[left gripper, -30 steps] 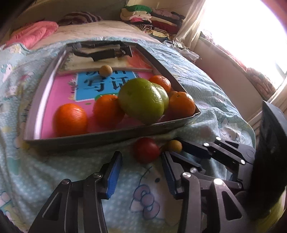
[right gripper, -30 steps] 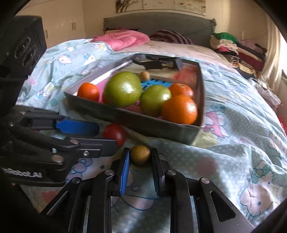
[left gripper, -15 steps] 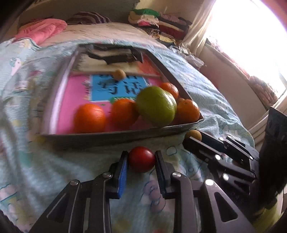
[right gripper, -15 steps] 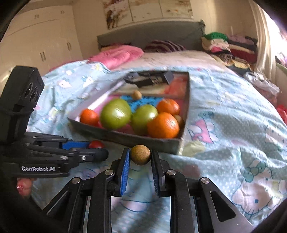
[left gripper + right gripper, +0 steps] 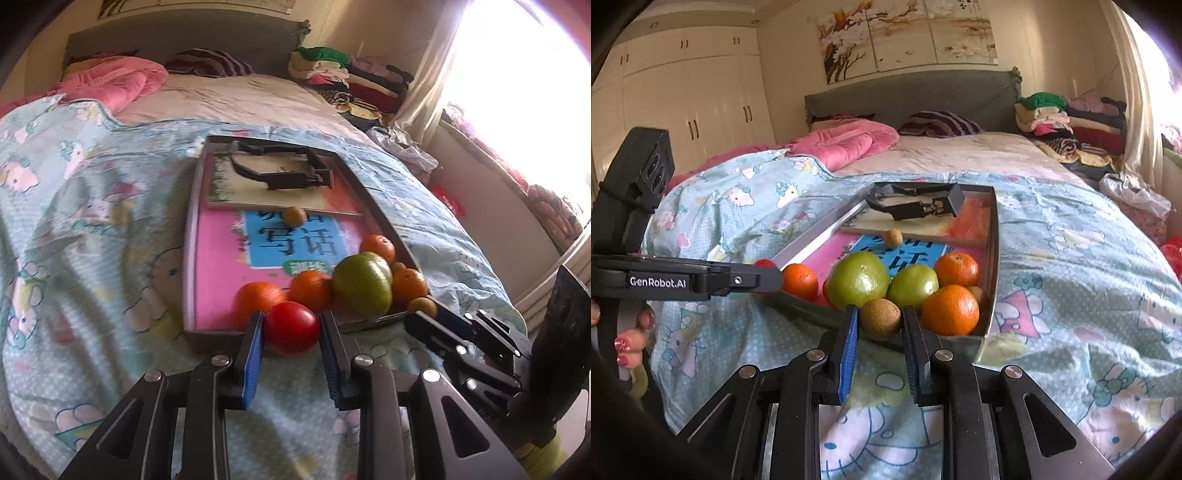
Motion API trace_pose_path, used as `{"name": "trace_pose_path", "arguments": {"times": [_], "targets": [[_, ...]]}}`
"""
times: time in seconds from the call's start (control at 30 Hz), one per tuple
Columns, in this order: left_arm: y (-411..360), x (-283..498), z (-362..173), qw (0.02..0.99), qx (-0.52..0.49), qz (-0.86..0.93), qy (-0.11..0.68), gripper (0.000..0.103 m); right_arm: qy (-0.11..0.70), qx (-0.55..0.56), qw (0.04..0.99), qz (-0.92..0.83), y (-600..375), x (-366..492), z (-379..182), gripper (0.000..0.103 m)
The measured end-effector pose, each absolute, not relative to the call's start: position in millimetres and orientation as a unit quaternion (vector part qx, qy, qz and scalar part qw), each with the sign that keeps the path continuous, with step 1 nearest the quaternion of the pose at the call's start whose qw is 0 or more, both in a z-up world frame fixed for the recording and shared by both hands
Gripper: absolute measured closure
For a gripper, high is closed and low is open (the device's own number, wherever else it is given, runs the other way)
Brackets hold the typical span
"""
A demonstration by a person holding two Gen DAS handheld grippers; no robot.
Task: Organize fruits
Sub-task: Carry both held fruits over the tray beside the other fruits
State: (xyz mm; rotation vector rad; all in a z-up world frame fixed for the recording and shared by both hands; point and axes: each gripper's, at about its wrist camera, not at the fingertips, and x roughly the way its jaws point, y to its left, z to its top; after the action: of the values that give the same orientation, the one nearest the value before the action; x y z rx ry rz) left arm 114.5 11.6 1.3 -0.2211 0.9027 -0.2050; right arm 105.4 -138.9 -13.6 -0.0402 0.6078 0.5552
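1. Fruit sits in both tongs. The left gripper is pinched on a round red fruit, its blue pads pressing each side. The right gripper is pinched on a small brown fruit the same way.
2. Both fruits are up in the air, right by the near edge of the tray. The tray rests on the bed blanket.
3. One second ago both fruits lay on the blanket in front of the tray, and the left tongs were wide open. Now both are lifted.
4. In the tray are shiny green fruits, bumpy oranges and one more little brown fruit. The tray is grey metal with straight walls. The brown fruit looks rough; the red one looks smooth.
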Motion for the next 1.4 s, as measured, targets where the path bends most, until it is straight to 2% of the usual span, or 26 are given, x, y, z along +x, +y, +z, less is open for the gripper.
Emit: {"name": "trace_pose_path", "arguments": {"times": [0.33,1.1,1.17,1.3,1.4], "targets": [[-13,124,-7,0.892,-0.066,-0.097,0.437,0.073,0.3,-0.04,0.918,0.254,-136,118,-13,0.08],[-16,134,-10,0.897,-0.051,-0.076,0.433,0.073,0.312,-0.064,0.916,0.243,-126,127,-17,0.079],[-16,134,-10,0.897,-0.052,-0.076,0.433,0.073,0.311,-0.062,0.917,0.24,-127,126,-18,0.076],[-16,134,-10,0.896,-0.051,-0.076,0.434,0.073,0.3,-0.062,0.922,0.236,-129,120,-16,0.061],[-17,133,-10,0.897,-0.048,-0.076,0.433,0.073,0.291,-0.055,0.925,0.239,-132,116,-13,0.058]]}}
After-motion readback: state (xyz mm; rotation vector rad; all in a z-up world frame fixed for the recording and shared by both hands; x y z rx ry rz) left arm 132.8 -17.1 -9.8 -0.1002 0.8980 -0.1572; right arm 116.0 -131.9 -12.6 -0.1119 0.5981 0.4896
